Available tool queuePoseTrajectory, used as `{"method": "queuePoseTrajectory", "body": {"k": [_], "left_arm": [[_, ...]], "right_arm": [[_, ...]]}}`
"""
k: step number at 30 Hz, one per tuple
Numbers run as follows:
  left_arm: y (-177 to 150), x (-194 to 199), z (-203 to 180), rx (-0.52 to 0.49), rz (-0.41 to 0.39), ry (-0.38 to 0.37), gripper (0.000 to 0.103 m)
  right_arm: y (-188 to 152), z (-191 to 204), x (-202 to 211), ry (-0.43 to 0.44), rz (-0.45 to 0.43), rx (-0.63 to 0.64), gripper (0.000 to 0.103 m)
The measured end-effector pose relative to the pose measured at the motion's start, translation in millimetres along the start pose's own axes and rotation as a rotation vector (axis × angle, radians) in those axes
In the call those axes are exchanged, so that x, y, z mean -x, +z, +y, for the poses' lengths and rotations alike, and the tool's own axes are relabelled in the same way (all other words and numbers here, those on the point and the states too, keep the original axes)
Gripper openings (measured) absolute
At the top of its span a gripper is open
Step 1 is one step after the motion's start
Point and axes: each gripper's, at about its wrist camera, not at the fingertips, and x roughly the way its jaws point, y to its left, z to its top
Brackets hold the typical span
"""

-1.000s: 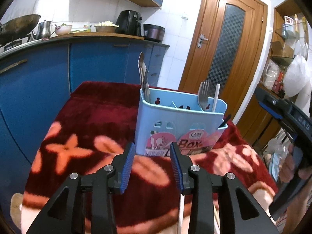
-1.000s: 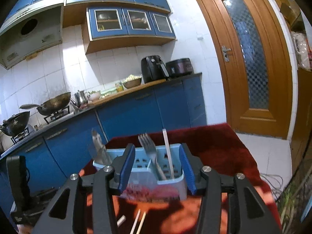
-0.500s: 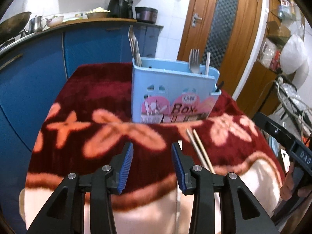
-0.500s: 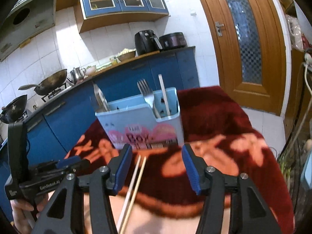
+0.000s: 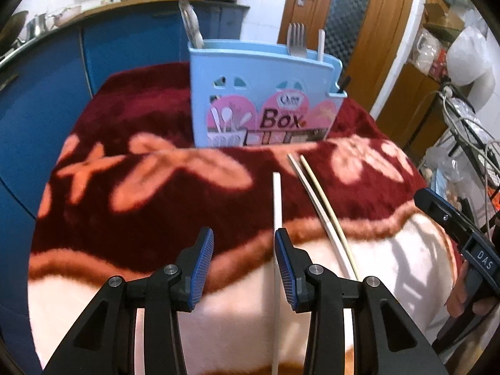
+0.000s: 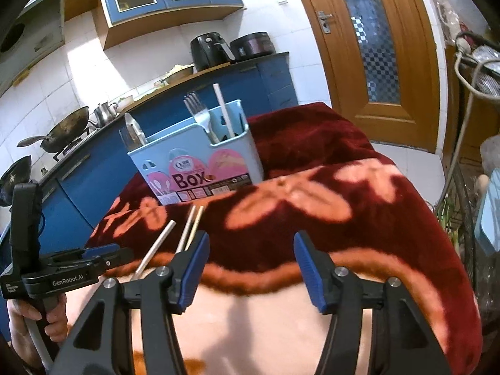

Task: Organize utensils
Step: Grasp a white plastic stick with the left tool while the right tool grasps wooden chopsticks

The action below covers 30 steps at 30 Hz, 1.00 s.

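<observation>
Left hand-held gripper (image 5: 243,265), jaws apart, hovers above white chopstick (image 5: 277,206) on blanket (image 5: 150,143).

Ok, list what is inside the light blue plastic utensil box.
Standing in the light blue plastic utensil box: a metal fork, a white chopstick and metal handles at its other end. Its walls hide their lower parts.

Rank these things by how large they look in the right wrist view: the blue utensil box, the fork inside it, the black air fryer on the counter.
1. Blue utensil box, clearly largest.
2. Fork and black air fryer look alike in extent; the fryer stands farther away, so no ranking between them.
</observation>
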Motion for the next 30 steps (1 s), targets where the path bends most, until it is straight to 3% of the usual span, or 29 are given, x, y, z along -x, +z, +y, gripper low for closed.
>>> {"method": "queuePoseTrajectory", "body": {"k": [9,12,15,22,25,30], "left_arm": [[-0.4,-16.7,-13.1,-0.053,0.113,-0.003,0.041],[4.5,-22.7,-16.8,-0.090,0.153,-0.007,0.026],[13.8,-28.8,-20.4,-0.118,0.209,-0.019,0.019],[28.0,-43.6,-29.9,-0.164,0.320,-0.004,0.016],[29.2,-43.7,-31.9,-0.171,0.323,-0.008,0.006],[27.3,-39.3,-16.5,-0.078,0.277,-0.070,0.006]], "right_arm": [[-4.8,-15.5,-2.4,0.009,0.023,-0.030,0.061],[-6.0,-17.5,-2.6,0.012,0.029,-0.033,0.061],[-6.7,-18.5,-2.7,0.014,0.034,-0.033,0.061],[-7.0,-17.0,-3.3,0.021,0.049,-0.023,0.061],[-7.1,-14.8,-6.0,0.027,0.066,-0.015,0.061],[-4.2,-3.1,-11.9,0.035,0.110,0.032,0.061]]}}
